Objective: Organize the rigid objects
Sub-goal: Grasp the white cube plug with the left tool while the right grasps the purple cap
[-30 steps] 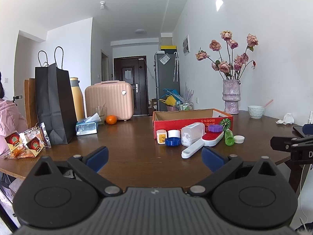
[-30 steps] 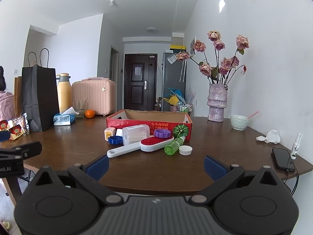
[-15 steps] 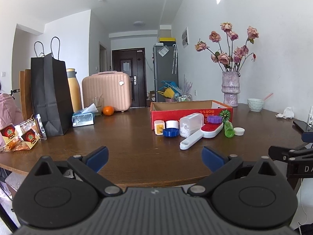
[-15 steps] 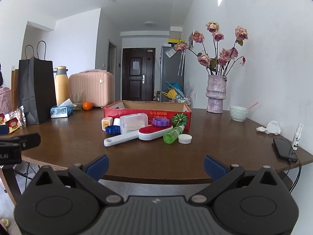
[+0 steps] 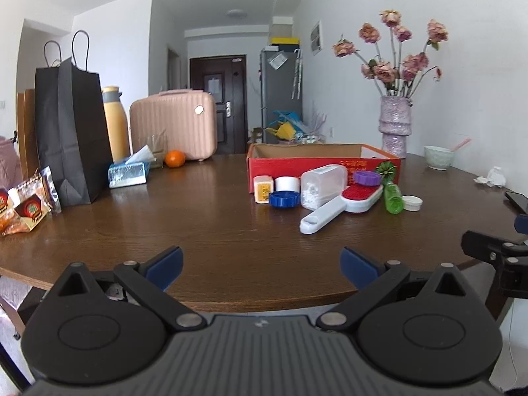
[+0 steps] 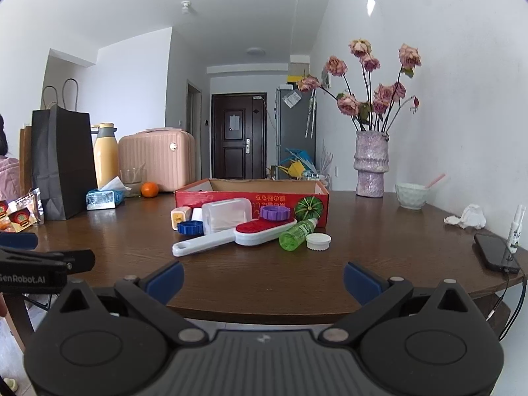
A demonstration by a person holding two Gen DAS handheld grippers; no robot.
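A red cardboard box [image 5: 323,165] [image 6: 250,198] stands open on the brown table. In front of it lie a white brush with a red pad [image 5: 343,203] [image 6: 231,236], a clear plastic container [image 5: 321,184] [image 6: 226,214], a blue lid [image 5: 283,199] [image 6: 190,227], a purple lid [image 5: 366,177] [image 6: 276,213], a green bottle [image 5: 393,194] [image 6: 297,234], a white cap [image 5: 412,203] [image 6: 318,241] and a small yellow-white box [image 5: 263,189] [image 6: 178,217]. My left gripper [image 5: 260,265] and right gripper [image 6: 262,279] are open and empty over the table's near edge.
A black paper bag [image 5: 71,132], yellow flask [image 5: 114,122], pink case [image 5: 173,128], tissue pack [image 5: 128,173], orange [image 5: 175,158] and snack packs [image 5: 26,204] stand at the left. A flower vase [image 6: 371,165], bowl [image 6: 412,194], crumpled tissue [image 6: 467,217] and phone [image 6: 495,255] are at the right.
Both grippers have moved forward over the table's near edge; the objects look a little larger. Nothing on the table has moved.
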